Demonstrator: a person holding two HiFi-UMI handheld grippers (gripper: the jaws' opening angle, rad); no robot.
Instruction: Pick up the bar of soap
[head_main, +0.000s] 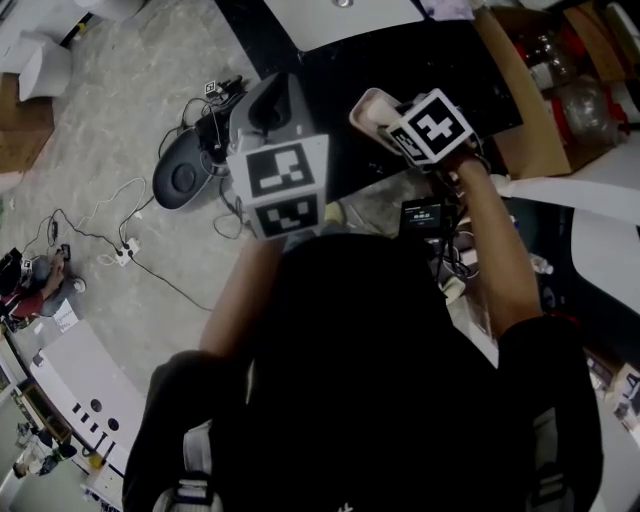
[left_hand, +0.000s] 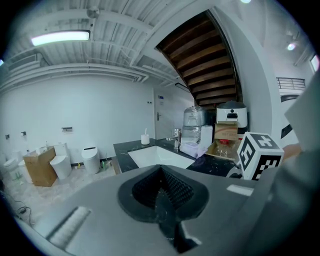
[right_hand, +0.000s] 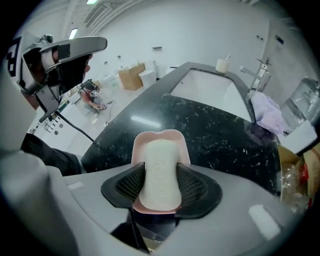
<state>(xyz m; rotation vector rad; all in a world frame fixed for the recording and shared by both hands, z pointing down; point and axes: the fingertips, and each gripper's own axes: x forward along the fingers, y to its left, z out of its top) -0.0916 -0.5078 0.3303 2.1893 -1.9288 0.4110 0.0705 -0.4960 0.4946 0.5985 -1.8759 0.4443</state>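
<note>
**A:** Right gripper view, lower middle: where is the bar of soap (right_hand: 160, 172)?

**B:** It lies lengthwise in a pink soap dish (right_hand: 161, 137), which stands on the black speckled counter (right_hand: 220, 140). The white bar reaches from the centre of the frame down into the tongs.

**A:** And the right gripper (right_hand: 160, 192)?

**B:** Its jaws stand wide, one on each long side of the bar. The dark ribbed pads (right_hand: 194, 186) lie against the soap's flanks. The bar rests in the dish, not lifted.

**A:** What of the left gripper (left_hand: 161, 195)?

**B:** Its own view shows the jaws together at lower centre, with nothing between them. Beyond them, at mid frame, is a white sink (left_hand: 160, 156). The right gripper's marker cube (left_hand: 257, 155) shows at the right.

**A:** And the head view?

**B:** Both grippers sit in the upper half. The left one is at centre-left and the right one at upper right over the dark counter, with the dish's pale rim just beside its cube. A cardboard box (head_main: 540, 130) fills the upper right corner.
</note>
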